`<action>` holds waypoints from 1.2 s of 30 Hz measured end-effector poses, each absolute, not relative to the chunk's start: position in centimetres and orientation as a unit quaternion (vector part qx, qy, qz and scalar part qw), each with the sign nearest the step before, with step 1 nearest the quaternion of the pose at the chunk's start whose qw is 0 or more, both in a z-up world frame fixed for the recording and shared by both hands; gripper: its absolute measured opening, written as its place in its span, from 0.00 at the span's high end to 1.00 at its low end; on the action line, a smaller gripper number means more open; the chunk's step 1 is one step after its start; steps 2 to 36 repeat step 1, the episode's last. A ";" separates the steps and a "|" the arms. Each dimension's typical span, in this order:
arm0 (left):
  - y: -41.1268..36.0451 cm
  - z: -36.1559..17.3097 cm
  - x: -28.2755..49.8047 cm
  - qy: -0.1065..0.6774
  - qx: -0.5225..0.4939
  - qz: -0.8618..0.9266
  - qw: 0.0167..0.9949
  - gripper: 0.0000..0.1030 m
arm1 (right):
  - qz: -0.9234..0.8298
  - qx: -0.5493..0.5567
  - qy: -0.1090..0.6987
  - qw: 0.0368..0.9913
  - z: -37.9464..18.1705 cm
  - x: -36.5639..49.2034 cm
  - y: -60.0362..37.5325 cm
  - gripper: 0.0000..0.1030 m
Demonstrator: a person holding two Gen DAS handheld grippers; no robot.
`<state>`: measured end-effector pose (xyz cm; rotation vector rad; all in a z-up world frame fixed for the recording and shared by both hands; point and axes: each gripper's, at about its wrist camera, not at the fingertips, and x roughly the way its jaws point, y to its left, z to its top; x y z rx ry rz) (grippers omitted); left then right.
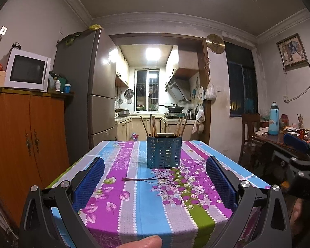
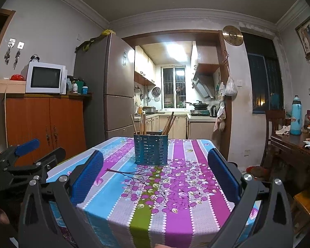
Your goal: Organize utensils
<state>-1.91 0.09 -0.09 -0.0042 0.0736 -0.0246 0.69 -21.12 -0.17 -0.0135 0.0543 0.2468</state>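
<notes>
Left wrist view shows the left gripper with jaws spread wide and holding nothing, above the near part of the desk with its floral cloth. At 12 o'clock on the desk stands a blue perforated holder with chopsticks upright inside. Over in the right wrist view, the right gripper is likewise wide and bare, the holder at 12 o'clock, well apart.

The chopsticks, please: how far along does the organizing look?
Done: the chopsticks stand in the blue holder on the tablecloth. In hand: nothing; left gripper and right gripper have open, empty jaws. Left: no loose utensils are visible.
</notes>
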 end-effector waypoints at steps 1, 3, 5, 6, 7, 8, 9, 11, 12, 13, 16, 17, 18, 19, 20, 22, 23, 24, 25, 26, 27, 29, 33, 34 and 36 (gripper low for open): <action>0.0 -0.1 -2.0 0.035 -0.001 -0.011 0.999 0.05 | 0.122 -0.007 0.026 0.992 -0.2 0.7 -21.2 0.05; 0.0 -0.1 -2.0 0.035 -0.001 -0.011 0.999 0.05 | 0.122 -0.007 0.026 0.992 -0.2 0.7 -21.2 0.05; 0.0 -0.1 -2.0 0.035 -0.001 -0.011 0.999 0.05 | 0.122 -0.007 0.026 0.992 -0.2 0.7 -21.2 0.05; 0.0 -0.1 -2.0 0.035 -0.001 -0.011 0.999 0.05 | 0.122 -0.007 0.026 0.992 -0.2 0.7 -21.2 0.05; 0.0 -0.1 -2.0 0.035 -0.001 -0.011 0.999 0.05 | 0.122 -0.007 0.026 0.992 -0.2 0.7 -21.2 0.05; 0.0 -0.1 -2.0 0.035 -0.001 -0.011 0.999 0.05 | 0.122 -0.007 0.026 0.992 -0.2 0.7 -21.2 0.05; 0.0 -0.1 -2.0 0.035 -0.001 -0.011 0.999 0.05 | 0.122 -0.007 0.026 0.992 -0.2 0.7 -21.2 0.05; 0.0 -0.1 -2.0 0.035 -0.001 -0.011 0.999 0.05 | 0.122 -0.007 0.026 0.992 -0.2 0.7 -21.2 0.05; 0.0 -0.1 -2.0 0.035 -0.001 -0.011 0.999 0.05 | 0.122 -0.007 0.026 0.992 -0.2 0.7 -21.2 0.05; 0.0 -0.1 -2.0 0.035 -0.001 -0.011 0.999 0.05 | 0.122 -0.007 0.026 0.992 -0.2 0.7 -21.2 0.05; 0.0 -0.1 -2.0 0.035 -0.001 -0.011 0.999 0.05 | 0.122 -0.007 0.026 0.992 -0.2 0.7 -21.2 0.05; 0.0 -0.1 -2.0 0.035 -0.001 -0.011 0.999 0.05 | 0.122 -0.007 0.026 0.992 -0.2 0.7 -21.2 0.05; 0.0 -0.1 -2.0 0.035 -0.001 -0.011 0.999 0.05 | 0.122 -0.007 0.026 0.992 -0.2 0.7 -21.2 0.05; 0.0 -0.1 -2.0 0.035 -0.001 -0.011 0.999 0.05 | 0.122 -0.007 0.026 0.992 -0.2 0.7 -21.2 0.05; 0.0 -0.1 -2.0 0.035 -0.001 -0.011 0.999 0.05 | 0.122 -0.007 0.026 0.992 -0.2 0.7 -21.2 0.05; 0.0 -0.1 -2.0 0.035 -0.001 -0.011 0.999 0.05 | 0.122 -0.007 0.026 0.992 -0.2 0.7 -21.2 0.05; 0.0 -0.1 -2.0 0.035 -0.001 -0.011 0.999 0.05 | 0.122 -0.007 0.026 0.992 -0.2 0.7 -21.2 0.05; 0.0 -0.1 -2.0 0.035 -0.001 -0.011 0.999 0.05 | 0.122 -0.007 0.026 0.992 -0.2 0.7 -21.2 0.05; 0.0 -0.1 -2.0 0.035 -0.001 -0.011 0.999 0.05 | 0.122 -0.007 0.026 0.992 -0.2 0.7 -21.2 0.05; 0.0 -0.1 -2.0 0.035 -0.001 -0.011 0.999 0.05 | 0.122 -0.007 0.026 0.992 -0.2 0.7 -21.2 0.05; 0.0 -0.1 -2.0 0.035 -0.001 -0.011 0.999 0.05 | 0.122 -0.007 0.026 0.992 -0.2 0.7 -21.2 0.05; 0.0 -0.1 -2.0 0.035 -0.001 -0.011 0.999 0.05 | 0.122 -0.007 0.026 0.992 -0.2 0.7 -21.2 0.05; 0.0 -0.1 -2.0 0.035 -0.001 -0.011 0.999 0.05 | 0.122 -0.007 0.026 0.992 -0.2 0.7 -21.2 0.05; 0.0 -0.1 -2.0 0.035 -0.001 -0.011 0.999 0.05 | 0.122 -0.007 0.026 0.992 -0.2 0.7 -21.2 0.05; 0.0 -0.1 -2.0 0.035 -0.001 -0.011 0.999 0.05 | 0.122 -0.007 0.026 0.992 -0.2 0.7 -21.2 0.05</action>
